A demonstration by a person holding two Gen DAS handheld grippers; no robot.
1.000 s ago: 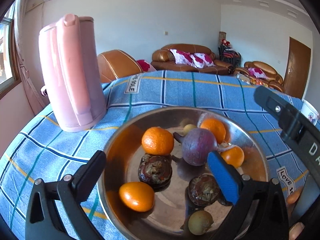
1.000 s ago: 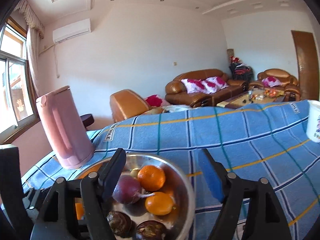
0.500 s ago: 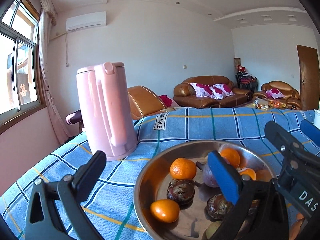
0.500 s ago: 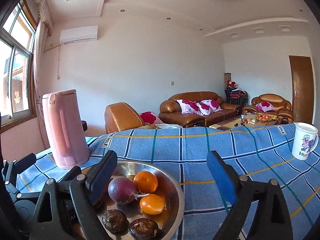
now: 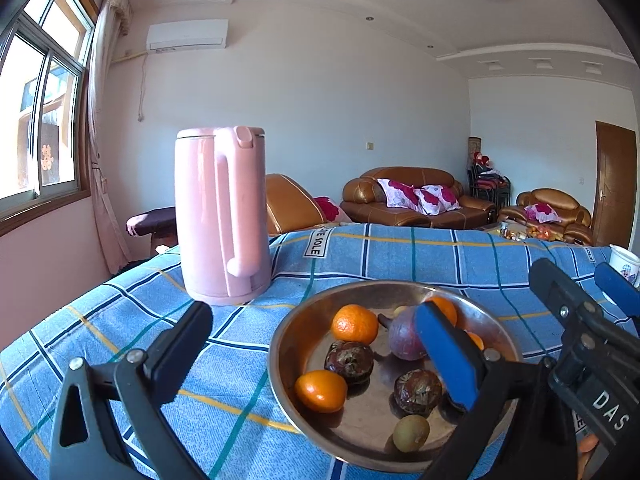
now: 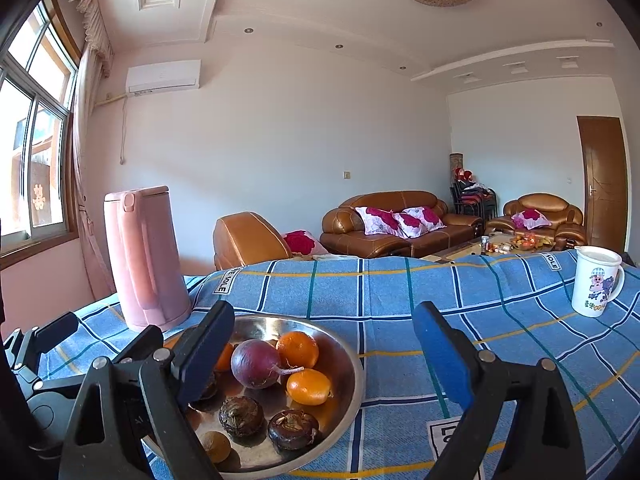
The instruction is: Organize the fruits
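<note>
Both cameras have tilted upward, so more ceiling shows. In the left wrist view, the round steel bowl of fruit (image 5: 288, 344) has slid from frame centre to lower right, and the tall pink plastic kettle (image 5: 222, 216) from upper left toward centre. In the right wrist view, a white cartoon-printed mug (image 6: 596, 284) now sits at the right edge.

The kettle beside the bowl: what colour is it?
Pink; the kettle shows best in the left wrist view.
</note>
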